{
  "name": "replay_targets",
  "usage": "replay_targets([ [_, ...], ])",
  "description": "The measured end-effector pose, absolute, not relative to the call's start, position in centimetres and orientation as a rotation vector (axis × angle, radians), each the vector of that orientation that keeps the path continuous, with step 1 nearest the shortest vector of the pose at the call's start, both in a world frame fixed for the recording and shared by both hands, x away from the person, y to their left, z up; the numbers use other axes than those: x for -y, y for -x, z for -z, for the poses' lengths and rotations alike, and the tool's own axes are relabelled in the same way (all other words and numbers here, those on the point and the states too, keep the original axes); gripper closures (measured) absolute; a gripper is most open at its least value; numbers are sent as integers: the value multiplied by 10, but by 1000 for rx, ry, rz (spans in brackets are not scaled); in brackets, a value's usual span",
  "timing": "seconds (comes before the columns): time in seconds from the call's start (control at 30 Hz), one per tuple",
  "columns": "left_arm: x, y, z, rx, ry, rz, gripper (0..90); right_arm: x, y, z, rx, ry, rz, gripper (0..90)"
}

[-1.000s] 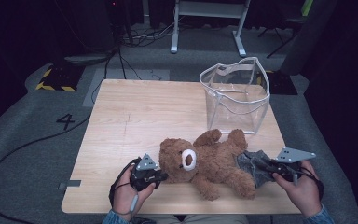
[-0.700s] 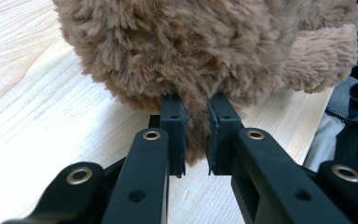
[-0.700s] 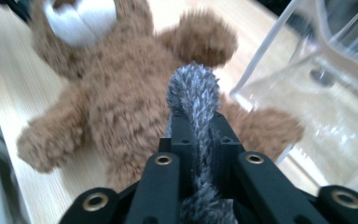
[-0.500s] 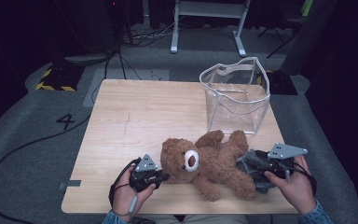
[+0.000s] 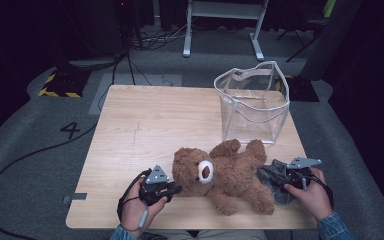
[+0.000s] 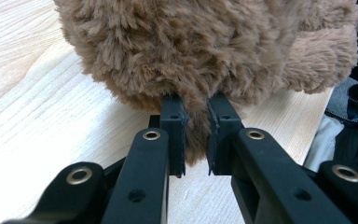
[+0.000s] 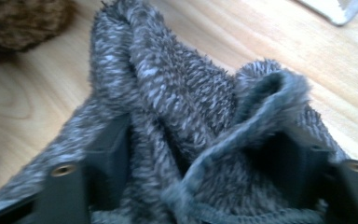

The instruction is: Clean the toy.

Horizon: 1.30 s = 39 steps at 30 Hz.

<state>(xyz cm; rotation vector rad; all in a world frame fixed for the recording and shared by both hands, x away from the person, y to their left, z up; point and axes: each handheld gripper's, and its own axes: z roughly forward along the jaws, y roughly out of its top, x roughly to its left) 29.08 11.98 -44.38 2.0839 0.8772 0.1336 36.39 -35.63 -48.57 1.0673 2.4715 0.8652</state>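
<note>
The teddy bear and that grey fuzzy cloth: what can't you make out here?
- Teddy bear: left gripper view, face out of sight; frame edges cut its body.
- Grey fuzzy cloth: right gripper view, blurred; its shape unclear, draped over the right gripper.
- Grey fuzzy cloth, high view: partly under the person's hand.

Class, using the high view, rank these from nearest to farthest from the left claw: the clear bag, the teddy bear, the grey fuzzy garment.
1. teddy bear: pinched by the left claw, lying at the table's front.
2. grey fuzzy garment: beyond the bear, by the right claw.
3. clear bag: standing at the far right.
</note>
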Motion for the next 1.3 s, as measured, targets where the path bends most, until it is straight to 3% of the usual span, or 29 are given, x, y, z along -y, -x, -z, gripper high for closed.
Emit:
replay_targets([
  [0.1,-119,-290,443,-871,-2083,-138,795,352,-359,481,-2515,-1018,-821,704],
  [0.2,-118,-289,442,-868,-2079,-132,795,351,-358,475,-2528,-1012,-778,776],
  [0.4,-116,-288,438,-854,-2074,-140,796,349,-338,412,-2389,-935,-1057,780],
  [0.6,-111,-284,433,-824,-2069,-153,796,301,-313,354,-2359,-644,-1272,777],
  [1.03,-104,-279,428,-772,-2074,-153,809,147,-295,358,-2464,-44,-1468,761],
  [1.17,-103,-277,425,-757,-2086,-180,828,130,-298,373,-2501,-23,-1385,762],
  [1.3,-103,-277,425,-749,-2079,-168,834,141,-298,380,-2531,-25,-1350,764],
])
